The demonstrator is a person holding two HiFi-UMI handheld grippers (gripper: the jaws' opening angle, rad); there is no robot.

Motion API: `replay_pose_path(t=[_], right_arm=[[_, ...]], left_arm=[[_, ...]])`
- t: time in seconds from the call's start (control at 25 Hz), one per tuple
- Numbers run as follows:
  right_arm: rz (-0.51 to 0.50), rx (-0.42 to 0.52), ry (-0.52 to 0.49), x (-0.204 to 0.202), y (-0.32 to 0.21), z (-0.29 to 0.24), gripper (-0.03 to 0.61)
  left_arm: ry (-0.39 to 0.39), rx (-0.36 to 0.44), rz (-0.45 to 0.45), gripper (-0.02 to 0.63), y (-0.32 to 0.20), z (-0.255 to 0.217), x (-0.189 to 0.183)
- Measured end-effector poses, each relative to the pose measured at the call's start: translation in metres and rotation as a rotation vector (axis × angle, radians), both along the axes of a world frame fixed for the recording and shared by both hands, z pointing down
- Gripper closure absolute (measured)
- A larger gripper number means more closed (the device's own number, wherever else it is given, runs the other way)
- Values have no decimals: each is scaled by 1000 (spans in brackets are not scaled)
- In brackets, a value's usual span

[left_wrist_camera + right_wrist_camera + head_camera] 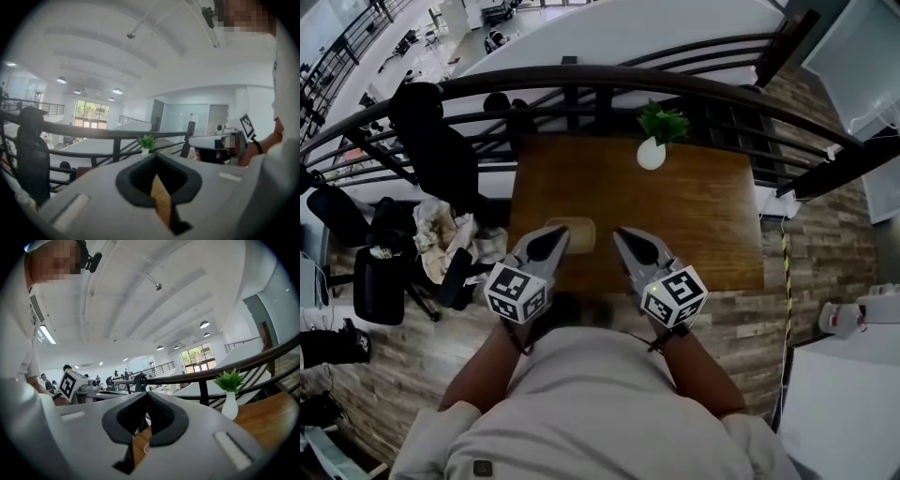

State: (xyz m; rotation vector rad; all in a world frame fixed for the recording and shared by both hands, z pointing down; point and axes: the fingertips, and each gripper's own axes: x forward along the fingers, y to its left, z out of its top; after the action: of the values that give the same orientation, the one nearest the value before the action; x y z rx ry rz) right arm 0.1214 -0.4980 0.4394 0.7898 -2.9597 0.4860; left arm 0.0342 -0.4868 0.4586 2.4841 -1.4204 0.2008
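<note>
Holding left gripper [556, 234] and right gripper [623, 234] clenched shut, empty, flanking tan tray [578, 231] at table [703, 220] near edge; gripping nothing yet, seemingly leaving tray and potted plant [654, 141] untouched.

1. A wooden table [703, 216] stands against a dark curved railing [581, 84].
2. A green plant in a white vase [652, 150] stands upright near the table's far edge, just before the railing.
3. Black chairs [380, 281] stand left of the table on a plank floor [825, 253].
4. A crumpled pale heap [441, 234], cloth or bags, lies between those chairs and the table.
5. A yellow-and-black striped strip [786, 258] runs along the floor right of the table.
6. Round ceiling lamps [204, 324] hang over the hall beyond.
</note>
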Motion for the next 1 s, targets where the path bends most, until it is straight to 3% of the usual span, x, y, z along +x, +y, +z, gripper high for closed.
replay_pose_path(t=[0.24,1.0], right_arm=[[10,-81,28,-8,-17,46,571],[37,-420,80,-45,-51,228,554]], left_arm=[[5,-66,2,611,-16,38,-13],[13,-319,145,611,-55,198,-33]])
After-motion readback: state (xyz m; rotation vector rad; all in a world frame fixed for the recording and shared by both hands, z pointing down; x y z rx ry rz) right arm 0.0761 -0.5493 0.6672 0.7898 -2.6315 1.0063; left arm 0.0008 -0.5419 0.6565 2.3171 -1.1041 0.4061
